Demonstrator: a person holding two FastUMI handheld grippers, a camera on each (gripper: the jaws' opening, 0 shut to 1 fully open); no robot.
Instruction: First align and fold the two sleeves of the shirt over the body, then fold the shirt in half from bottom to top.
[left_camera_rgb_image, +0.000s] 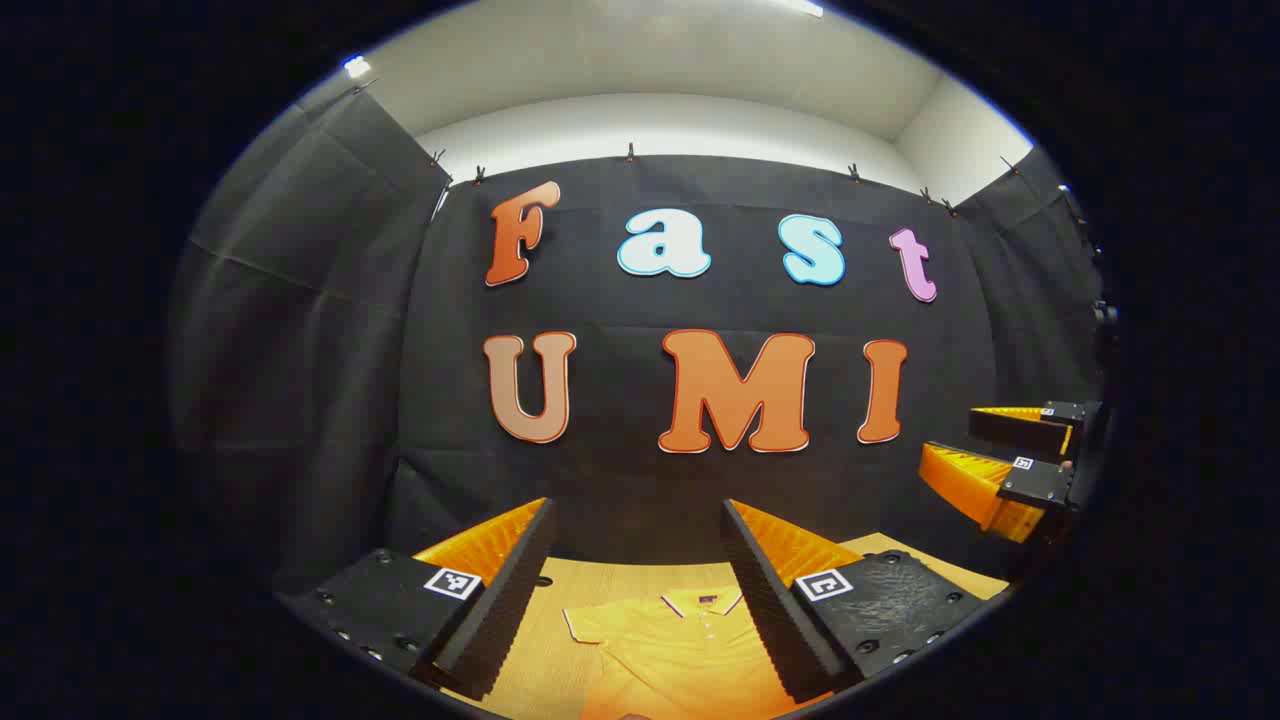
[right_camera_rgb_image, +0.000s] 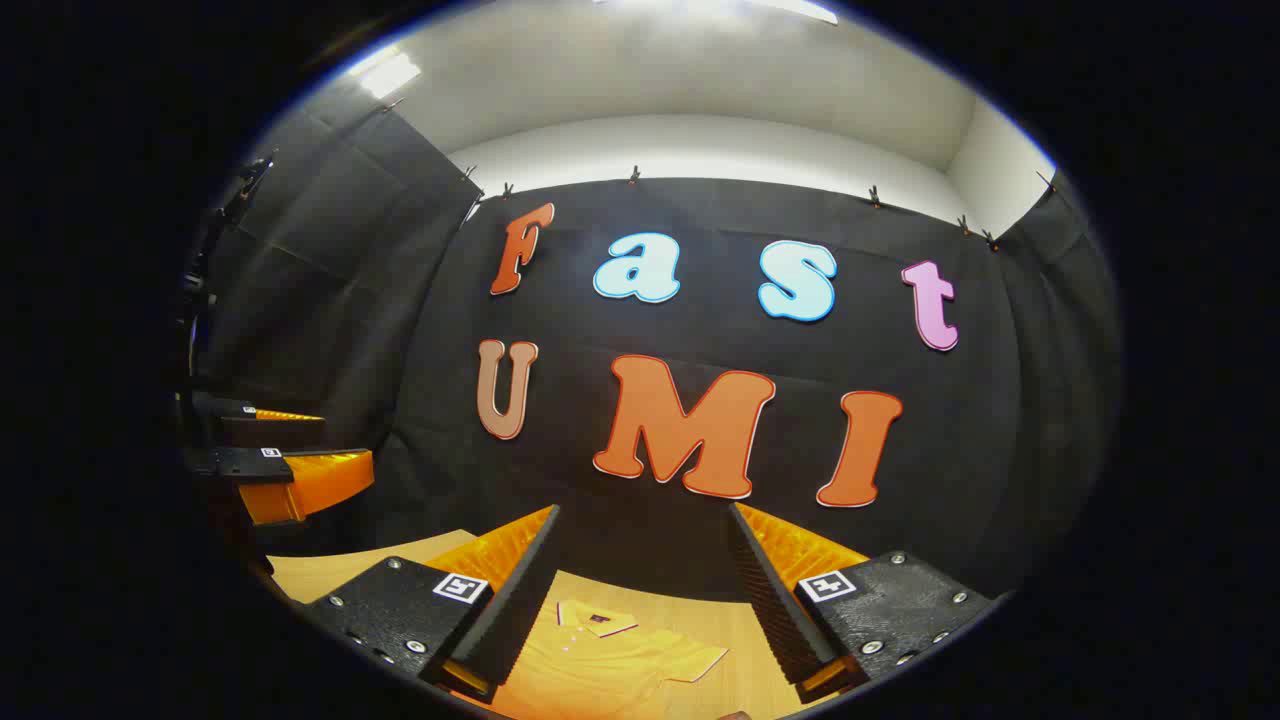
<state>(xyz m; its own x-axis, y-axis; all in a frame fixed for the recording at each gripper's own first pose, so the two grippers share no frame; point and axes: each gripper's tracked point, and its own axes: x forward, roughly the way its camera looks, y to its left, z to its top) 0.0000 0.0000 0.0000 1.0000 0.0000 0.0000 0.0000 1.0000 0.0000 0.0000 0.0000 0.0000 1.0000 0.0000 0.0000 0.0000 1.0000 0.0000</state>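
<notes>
The shirt (left_camera_rgb_image: 680, 640) is seen laid flat on the wooden table (left_camera_rgb_image: 600, 580), collar toward the back wall, sleeves spread outward and not yet folded. The left gripper (left_camera_rgb_image: 640, 590) and right gripper (right_camera_rgb_image: 640, 600) are both held raised above it, fingers spread apart, nothing grasped. The task is judged to be at its start. For the first fold, a descent to a sleeve edge is called for.
</notes>
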